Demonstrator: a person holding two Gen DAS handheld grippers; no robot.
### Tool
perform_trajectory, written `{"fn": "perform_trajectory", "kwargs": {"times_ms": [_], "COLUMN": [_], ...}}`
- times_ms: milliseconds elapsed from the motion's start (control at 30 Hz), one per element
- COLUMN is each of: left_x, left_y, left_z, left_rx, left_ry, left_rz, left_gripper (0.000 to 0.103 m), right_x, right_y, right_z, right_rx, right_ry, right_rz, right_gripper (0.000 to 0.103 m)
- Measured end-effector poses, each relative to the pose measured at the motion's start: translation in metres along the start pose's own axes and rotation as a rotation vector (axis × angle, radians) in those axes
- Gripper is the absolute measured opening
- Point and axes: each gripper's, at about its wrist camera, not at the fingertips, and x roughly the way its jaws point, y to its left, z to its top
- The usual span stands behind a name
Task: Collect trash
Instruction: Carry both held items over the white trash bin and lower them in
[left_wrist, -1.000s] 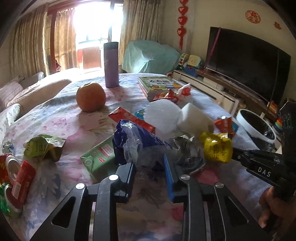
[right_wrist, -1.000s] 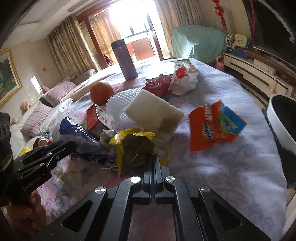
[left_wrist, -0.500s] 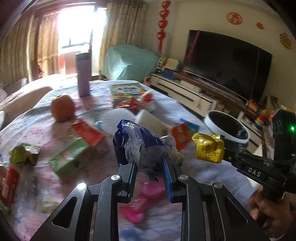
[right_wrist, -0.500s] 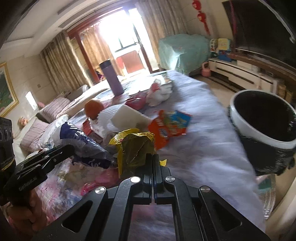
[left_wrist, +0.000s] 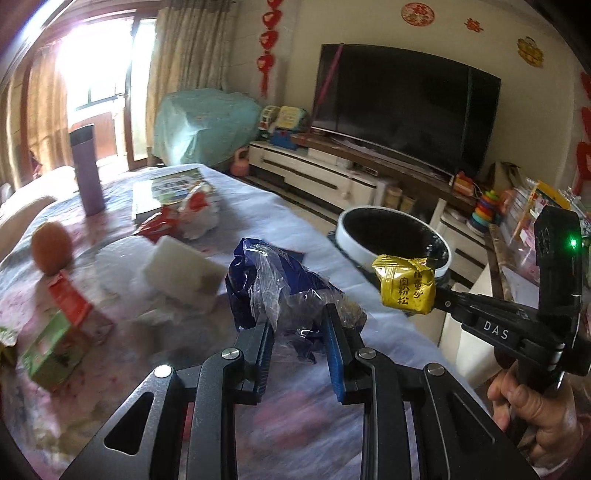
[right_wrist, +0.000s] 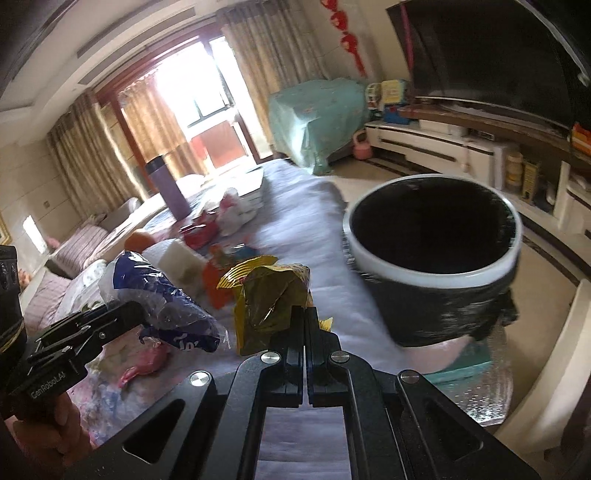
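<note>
My right gripper is pinched tight on a crumpled yellow wrapper; beyond it stands the black-lined bin, white-rimmed, beside the table; at left my left gripper clamps a blue-and-clear plastic bag.

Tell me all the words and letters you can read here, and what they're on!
"DAS": white letters on the side of the right claw.
"GenRobot.AI": on the side of the left claw.
"肉粉松": black characters on the yellow wrapper.
Print on the blue plastic bag, the green carton and the book: too blurred to read.
</note>
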Motion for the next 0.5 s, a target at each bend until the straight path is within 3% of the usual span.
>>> {"fn": "perform_trajectory", "kwargs": {"times_ms": [500], "left_x": [0.069], "left_y": [-0.038], "left_z": [0.044], "left_rx": [0.057], "left_ry": [0.010], "left_rz": [-0.068], "left_gripper": [0.025], "right_x": [-0.005], "right_y": [-0.063], "right_z": [0.027], "right_rx": [0.069], "right_ry": [-0.033], "right_rz": [-0.105], "right_gripper": [0.000]}}
